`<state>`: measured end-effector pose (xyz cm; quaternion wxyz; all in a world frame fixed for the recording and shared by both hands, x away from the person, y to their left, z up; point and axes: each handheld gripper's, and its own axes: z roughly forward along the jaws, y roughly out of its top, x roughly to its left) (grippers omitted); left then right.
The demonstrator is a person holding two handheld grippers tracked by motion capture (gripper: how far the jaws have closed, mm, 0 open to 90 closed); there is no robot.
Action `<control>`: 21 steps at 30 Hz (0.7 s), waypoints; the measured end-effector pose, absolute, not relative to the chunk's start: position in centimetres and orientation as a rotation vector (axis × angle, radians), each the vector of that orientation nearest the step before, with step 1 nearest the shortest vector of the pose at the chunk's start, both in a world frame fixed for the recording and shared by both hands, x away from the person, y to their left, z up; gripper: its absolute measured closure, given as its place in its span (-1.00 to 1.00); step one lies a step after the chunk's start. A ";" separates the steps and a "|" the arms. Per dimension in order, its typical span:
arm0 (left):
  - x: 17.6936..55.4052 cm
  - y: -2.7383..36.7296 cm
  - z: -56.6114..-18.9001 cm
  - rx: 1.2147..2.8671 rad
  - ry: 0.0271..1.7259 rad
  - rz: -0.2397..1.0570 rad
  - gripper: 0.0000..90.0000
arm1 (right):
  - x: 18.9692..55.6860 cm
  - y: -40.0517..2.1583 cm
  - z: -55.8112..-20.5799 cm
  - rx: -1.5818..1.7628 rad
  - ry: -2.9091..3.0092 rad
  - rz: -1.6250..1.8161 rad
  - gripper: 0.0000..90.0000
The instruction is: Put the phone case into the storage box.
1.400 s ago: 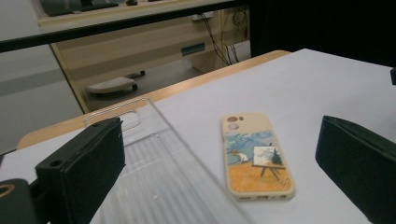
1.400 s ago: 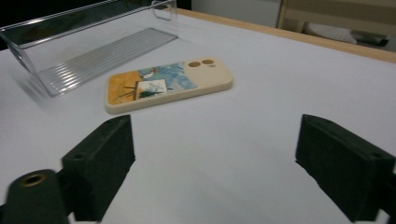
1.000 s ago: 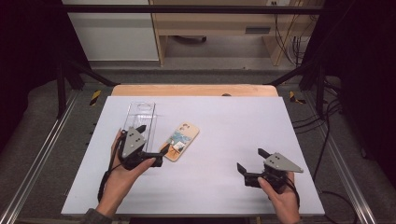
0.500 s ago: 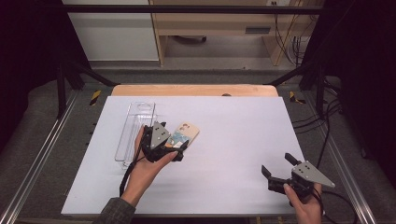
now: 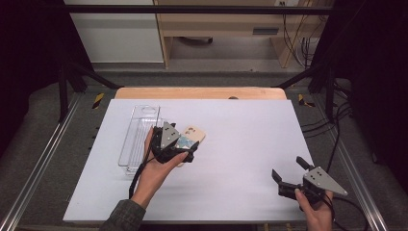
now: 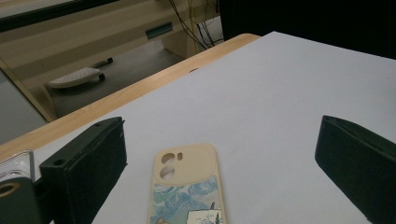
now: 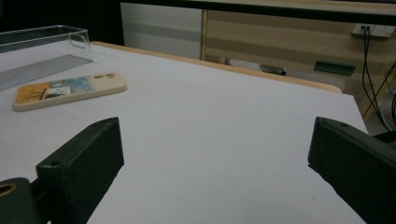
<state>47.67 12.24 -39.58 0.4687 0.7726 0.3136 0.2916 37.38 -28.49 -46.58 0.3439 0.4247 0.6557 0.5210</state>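
— What do you see, going from the left?

— A clear plastic tray (image 5: 137,137) lies left of the cream phone case with a blue painted picture (image 5: 191,138). My left gripper (image 6: 219,163) hangs over the case, jaws wide apart, holding nothing.

— And further right?

— My right gripper (image 5: 290,173) is well right of the case, jaws spread, empty, over the white table (image 5: 250,130).

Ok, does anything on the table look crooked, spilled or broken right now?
Nothing stands out. The phone case lies flat, picture side up, between the open jaws of the left gripper, beside the clear tray. It sits at an angle to the table's edges, but looks intact. The right gripper is open over bare table.
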 end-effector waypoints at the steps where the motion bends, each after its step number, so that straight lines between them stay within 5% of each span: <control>1: 47.7 12.2 -39.6 1.895 0.772 0.713 -0.96 | 37.4 -28.5 -46.6 1.098 1.701 1.357 -0.92; 21: 50.7 11.0 -44.5 1.943 0.906 0.684 -0.95 | 37.2 -26.3 -46.8 1.030 1.726 1.412 -0.92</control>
